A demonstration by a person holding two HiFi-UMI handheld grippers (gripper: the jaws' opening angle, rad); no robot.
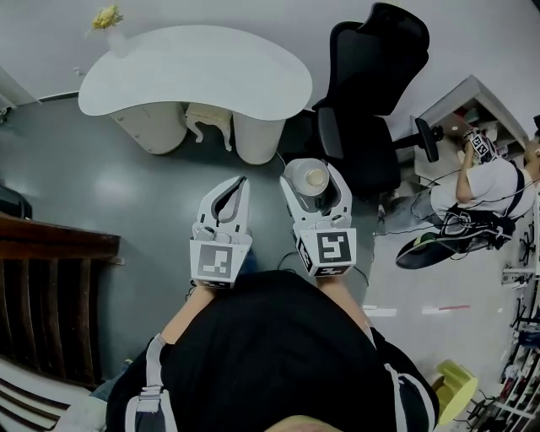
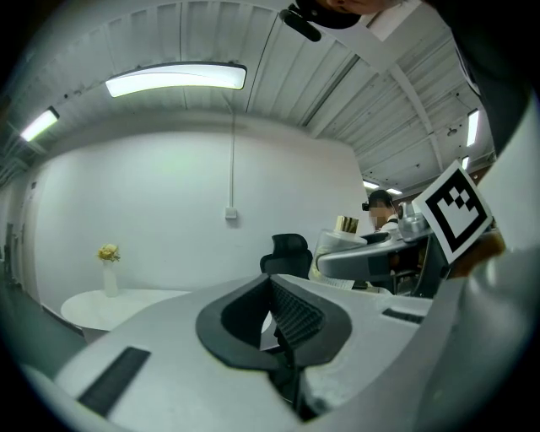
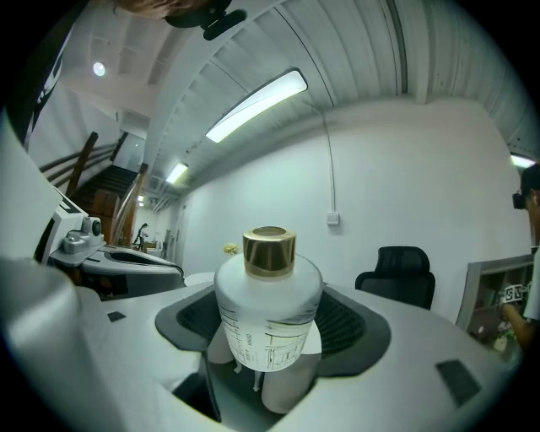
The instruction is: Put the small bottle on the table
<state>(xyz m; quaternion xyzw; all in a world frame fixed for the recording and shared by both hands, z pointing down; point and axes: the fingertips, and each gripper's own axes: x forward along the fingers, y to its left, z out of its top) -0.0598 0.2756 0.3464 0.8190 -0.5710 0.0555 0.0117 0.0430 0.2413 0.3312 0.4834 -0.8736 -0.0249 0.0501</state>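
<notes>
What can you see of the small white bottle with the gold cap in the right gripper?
The small white bottle is squat and round, of milky plastic-looking material, with rounded shoulders, a shiny gold cylindrical cap in place and a label of dark print too fine to read. It stands upright, clamped by its body between the dark ribbed pads of the right gripper; nothing else touches it. It hangs in the air over the grey floor, short of the curved white table.

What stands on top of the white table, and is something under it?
On the white table only a vase with yellow flowers stands, near its left end. Under it, rounded white supports show partly; the top covers the rest.
</notes>
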